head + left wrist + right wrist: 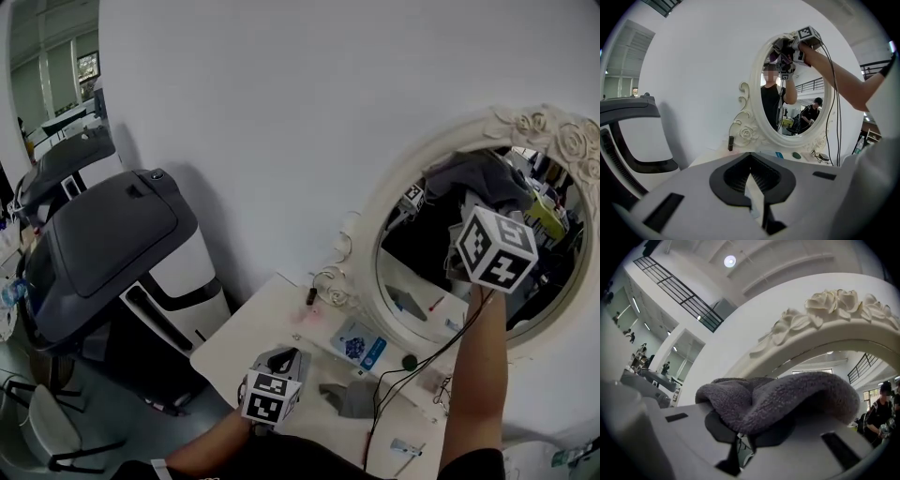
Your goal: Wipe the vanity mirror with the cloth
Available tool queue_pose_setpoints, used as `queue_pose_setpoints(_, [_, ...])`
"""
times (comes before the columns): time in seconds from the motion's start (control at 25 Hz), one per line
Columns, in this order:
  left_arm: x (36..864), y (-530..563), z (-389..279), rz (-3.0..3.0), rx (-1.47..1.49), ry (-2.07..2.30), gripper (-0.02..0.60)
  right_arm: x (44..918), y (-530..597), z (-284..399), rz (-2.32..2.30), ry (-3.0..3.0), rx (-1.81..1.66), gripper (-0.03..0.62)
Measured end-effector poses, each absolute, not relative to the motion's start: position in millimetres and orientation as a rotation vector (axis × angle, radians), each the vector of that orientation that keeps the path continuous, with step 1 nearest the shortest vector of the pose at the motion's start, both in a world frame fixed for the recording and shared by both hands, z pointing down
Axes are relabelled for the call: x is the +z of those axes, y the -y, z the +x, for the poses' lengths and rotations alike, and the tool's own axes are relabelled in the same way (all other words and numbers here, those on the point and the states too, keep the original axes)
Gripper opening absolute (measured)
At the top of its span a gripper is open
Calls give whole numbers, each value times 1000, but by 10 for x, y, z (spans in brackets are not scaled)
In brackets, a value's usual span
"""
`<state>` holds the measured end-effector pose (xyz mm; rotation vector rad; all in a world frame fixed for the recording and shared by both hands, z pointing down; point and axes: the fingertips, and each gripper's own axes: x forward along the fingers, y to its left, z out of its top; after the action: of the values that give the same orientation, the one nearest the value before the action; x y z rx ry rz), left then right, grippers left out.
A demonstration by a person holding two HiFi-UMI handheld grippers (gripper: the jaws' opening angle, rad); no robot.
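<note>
Head view: right hand-held gripper [473, 202] was up at the top part of the vanity mirror [389, 211]. Grey cloth [480, 173] was bunched at its tip, over the upper glass just below the frame. Left hand-held gripper [284, 361] sat low over the cream worktop [244, 333], well apart from the mirror. Blue card [361, 347] lay on the worktop near the mirror's foot. Black-and-white machine [112, 244] stood to the left.

Left gripper view: jaws were together with nothing between them. Mirror stood upright on the worktop ahead, with the right hand-held gripper and cloth at its top edge.

Right gripper view: jaws were clamped on the cloth, which draped over both of them. Rose-carved white frame sat just beyond the cloth. Could not tell from this view whether the cloth touched the glass.
</note>
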<state>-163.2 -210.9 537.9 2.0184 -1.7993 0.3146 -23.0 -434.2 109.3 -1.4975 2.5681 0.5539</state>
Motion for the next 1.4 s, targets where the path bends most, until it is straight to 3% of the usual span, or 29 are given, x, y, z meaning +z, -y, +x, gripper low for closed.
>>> queue_pose_setpoints(0.4, [5497,2214,-1647,1990,346,1787,6,1761,4365,-749,-1470,-2605,661,37])
queue_pose_setpoints(1.0, [5590,2346,-1524,2016,393,1734,6,3222,4441,-1049,-1329,-2931,217,34])
queue_pose_setpoints(1.4, [5568,2360,-1544,2026,395,1737,6,3926,4461,-943,-1401,-2908,156,34])
